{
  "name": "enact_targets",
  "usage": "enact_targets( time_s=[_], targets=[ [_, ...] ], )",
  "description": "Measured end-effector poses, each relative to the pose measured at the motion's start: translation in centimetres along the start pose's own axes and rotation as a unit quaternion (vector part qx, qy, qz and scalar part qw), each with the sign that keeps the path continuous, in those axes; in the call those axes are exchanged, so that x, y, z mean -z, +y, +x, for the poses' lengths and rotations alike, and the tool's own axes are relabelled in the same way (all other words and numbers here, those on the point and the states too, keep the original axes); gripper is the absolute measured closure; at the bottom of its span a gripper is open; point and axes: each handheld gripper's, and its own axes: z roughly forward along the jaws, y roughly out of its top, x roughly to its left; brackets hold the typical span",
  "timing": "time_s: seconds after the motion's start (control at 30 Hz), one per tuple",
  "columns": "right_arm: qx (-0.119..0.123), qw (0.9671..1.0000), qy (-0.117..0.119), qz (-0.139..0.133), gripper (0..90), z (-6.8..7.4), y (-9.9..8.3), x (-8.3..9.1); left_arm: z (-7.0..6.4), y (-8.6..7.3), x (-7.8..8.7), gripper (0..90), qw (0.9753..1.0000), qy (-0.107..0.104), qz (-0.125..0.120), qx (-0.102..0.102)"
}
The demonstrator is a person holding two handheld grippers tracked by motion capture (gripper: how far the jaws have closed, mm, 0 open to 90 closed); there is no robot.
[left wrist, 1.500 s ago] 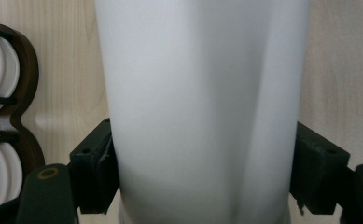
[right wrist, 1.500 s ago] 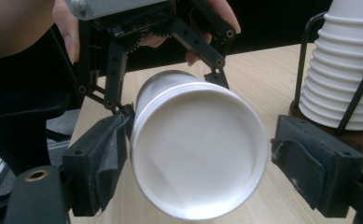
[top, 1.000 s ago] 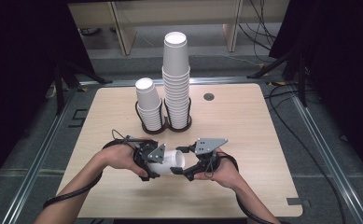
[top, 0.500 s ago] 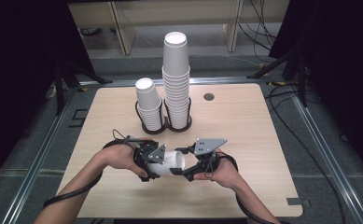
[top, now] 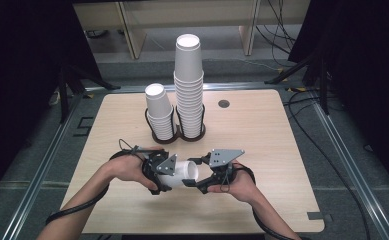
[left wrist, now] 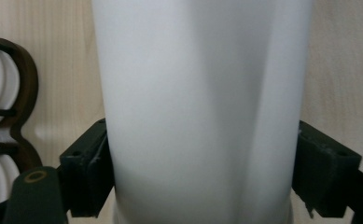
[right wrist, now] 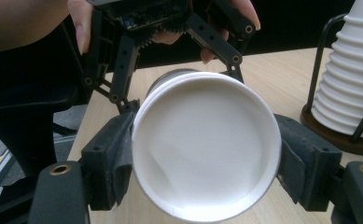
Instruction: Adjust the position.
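my left tongs [top: 168,172] clamp the white paper cup [top: 182,172] sideways above the pale wooden worktop [top: 262,130]; my right tongs [top: 202,175] pinch its rim. it's out of the stacks, but i judge separating or placing it remains.

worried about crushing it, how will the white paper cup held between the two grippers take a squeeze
The paper cup looks thin-walled, so it would probably dent under a firm pinch. It seems light. Lying sideways between the left gripper and right gripper, it would likely roll if dropped.
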Motion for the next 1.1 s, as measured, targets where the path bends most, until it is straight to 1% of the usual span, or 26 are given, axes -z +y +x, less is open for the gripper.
enact_targets(
  time_s=[0.03,0.07,0.1,0.17,0.23,0.27,0.33,0.4,0.43,0.47,0.5,0.53,0.6,0.67,0.7,0.73,0.8,0.83,0.87,0.9,0.93,0.97,1.0,1.03,1.07,1.1],
  targets=[
    [0.002,1.0,0.003,-0.003,27.8,0.0,0.0,0.0,0.0,-0.1,0.0,15.9,1.0,0.001,-0.004,0.001],
    [-0.007,0.9999,0.008,0.002,27.9,0.1,0.0,0.0,0.0,-0.1,0.0,15.2,1.0,0.004,-0.007,0.003],
    [0.005,1.0,0.0,0.004,28.0,0.1,0.0,0.1,-0.1,-0.2,0.0,14.3,0.9997,0.01,-0.021,0.01],
    [0.003,1.0,-0.001,0.006,28.0,0.2,-0.1,0.1,0.0,-0.2,0.1,13.7,0.9997,0.01,-0.022,0.009],
    [0.015,0.9999,-0.006,-0.001,28.1,0.0,-0.2,0.1,0.0,-0.2,0.1,6.7,0.9995,0.01,-0.029,0.009],
    [0.015,0.9999,-0.006,-0.001,28.1,0.0,-0.2,0.1,0.0,-0.3,0.1,6.7,0.9993,0.009,-0.033,0.012],
    [0.006,0.9999,-0.008,-0.002,28.1,0.1,-0.4,0.2,-0.1,-0.4,0.2,1.2,0.9991,0.009,-0.04,0.013],
    [0.001,1.0,-0.005,0.0,28.1,0.1,-0.4,0.3,-0.1,-0.5,0.3,0.0,0.9986,0.013,-0.048,0.019],
    [0.01,0.9999,-0.007,-0.005,28.1,0.0,-0.4,0.3,-0.1,-0.6,0.4,0.0,0.9981,0.017,-0.056,0.021],
    [0.008,0.9999,-0.009,-0.006,28.1,-0.1,-0.4,0.5,-0.1,-0.7,0.4,0.0,0.9973,0.021,-0.065,0.027],
    [-0.001,0.9999,-0.011,-0.009,28.1,0.0,-0.5,0.5,-0.1,-0.8,0.5,0.0,0.9963,0.025,-0.075,0.033],
    [0.001,0.9999,-0.011,-0.01,28.1,-0.2,-0.6,0.7,-0.2,-0.9,0.5,0.0,0.9946,0.031,-0.089,0.042],
    [-0.005,0.9998,-0.014,-0.01,28.1,-0.1,-0.6,0.8,-0.2,-1.2,0.7,0.0,0.993,0.034,-0.102,0.048],
    [0.0,0.9995,-0.023,-0.022,28.1,-0.3,-0.9,1.0,-0.3,-1.5,0.6,0.0,0.99,0.046,-0.12,0.058],
    [0.0,0.9995,-0.023,-0.022,28.1,-0.3,-0.9,1.0,-0.4,-1.6,0.7,0.0,0.989,0.051,-0.123,0.064],
    [-0.013,0.9995,-0.02,-0.018,28.1,-0.2,-0.9,1.1,-0.4,-1.8,0.6,0.0,0.9874,0.058,-0.13,0.07],
    [-0.006,0.9994,-0.023,-0.024,28.1,-0.4,-1.0,1.4,-0.4,-2.2,0.7,0.0,0.9846,0.062,-0.142,0.079],
    [-0.01,0.9993,-0.025,-0.025,28.1,-0.3,-1.0,1.5,-0.5,-2.4,0.7,0.0,0.9829,0.066,-0.149,0.086],
    [-0.015,0.9989,-0.027,-0.035,28.1,-0.3,-1.1,1.4,-0.5,-2.5,0.6,0.0,0.9807,0.065,-0.159,0.094],
    [-0.009,0.9991,-0.021,-0.036,28.1,-0.5,-1.2,1.7,-0.6,-2.7,0.7,0.0,0.9806,0.064,-0.161,0.092],
    [-0.009,0.9991,-0.021,-0.036,28.1,-0.5,-1.2,1.7,-0.6,-2.8,0.6,0.0,0.9782,0.059,-0.172,0.101],
    [-0.016,0.9989,-0.028,-0.033,28.1,-0.4,-1.2,1.8,-0.7,-2.9,0.5,0.0,0.9769,0.062,-0.175,0.105],
    [-0.019,0.9986,-0.025,-0.042,28.0,-0.4,-1.2,1.9,-0.8,-3.2,0.4,0.0,0.9753,0.055,-0.182,0.112],
    [-0.019,0.9986,-0.025,-0.042,28.0,-0.4,-1.2,1.9,-0.8,-3.2,0.4,0.0,0.9753,0.055,-0.182,0.112],
    [-0.014,0.9988,-0.018,-0.044,28.0,-0.5,-1.2,2.0,-0.8,-3.3,0.3,0.0,0.9732,0.058,-0.19,0.116],
    [-0.014,0.9987,-0.02,-0.045,28.1,-0.4,-1.2,2.1,-0.8,-3.4,0.1,0.0,0.972,0.056,-0.195,0.118]
  ],
)
